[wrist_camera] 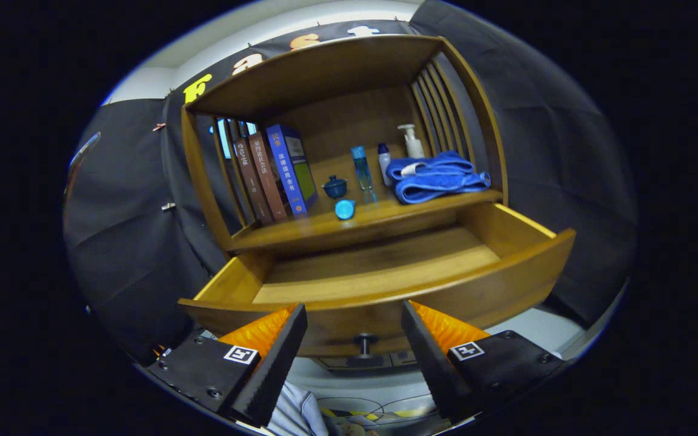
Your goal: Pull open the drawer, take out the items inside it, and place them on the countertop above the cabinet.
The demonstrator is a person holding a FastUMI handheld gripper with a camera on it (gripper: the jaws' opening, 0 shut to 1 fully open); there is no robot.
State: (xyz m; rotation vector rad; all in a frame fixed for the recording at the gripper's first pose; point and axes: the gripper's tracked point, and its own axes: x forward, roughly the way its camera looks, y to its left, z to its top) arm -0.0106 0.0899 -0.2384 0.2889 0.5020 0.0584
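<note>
The wooden drawer (385, 275) stands pulled out toward me, and its visible floor is bare wood. Its dark knob (364, 344) sits on the front panel, between my two fingers. My gripper (354, 348) is open, fingers apart on either side of the knob and touching nothing. On the countertop (325, 227) above the drawer lie a small blue round object (345, 209), a dark blue lidded cup (335, 186), a slim blue bottle (361, 168), a small white bottle with a blue cap (384, 162), a white pump bottle (412, 142) and a folded blue towel (437, 177).
Several books (276, 172) lean at the left of the shelf. Wooden slats close both sides of the cabinet, and a top board (319, 72) roofs it. Black cloth walls surround the cabinet. Below the drawer are a pale floor and some cables.
</note>
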